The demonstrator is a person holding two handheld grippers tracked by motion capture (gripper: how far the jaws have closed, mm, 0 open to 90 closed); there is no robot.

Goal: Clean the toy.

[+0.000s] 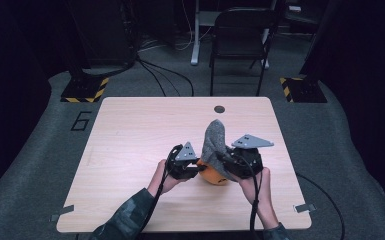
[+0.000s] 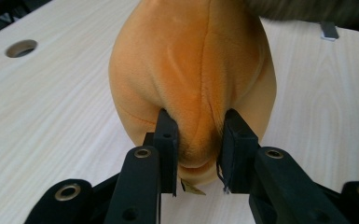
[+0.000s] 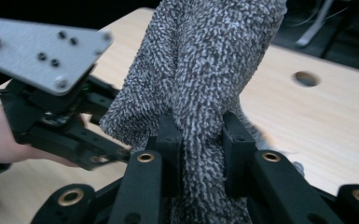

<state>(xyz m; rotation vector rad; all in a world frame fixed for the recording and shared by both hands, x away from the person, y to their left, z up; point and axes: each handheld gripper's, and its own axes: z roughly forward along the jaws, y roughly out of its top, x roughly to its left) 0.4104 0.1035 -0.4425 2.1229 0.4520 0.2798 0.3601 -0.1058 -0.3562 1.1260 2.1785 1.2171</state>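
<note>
Two grips held: my left gripper (image 2: 198,135) clamps the orange plush (image 2: 191,70); my right gripper (image 3: 200,140), at its 3 o'clock, pinches the grey cloth (image 3: 205,60) on the table (image 1: 130,130).

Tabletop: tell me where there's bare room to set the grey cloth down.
Free: the table left of the left gripper, and the far strip around the round hole. Crowded: the near middle, where the right gripper lifts the grey cloth over the orange plush.
</note>
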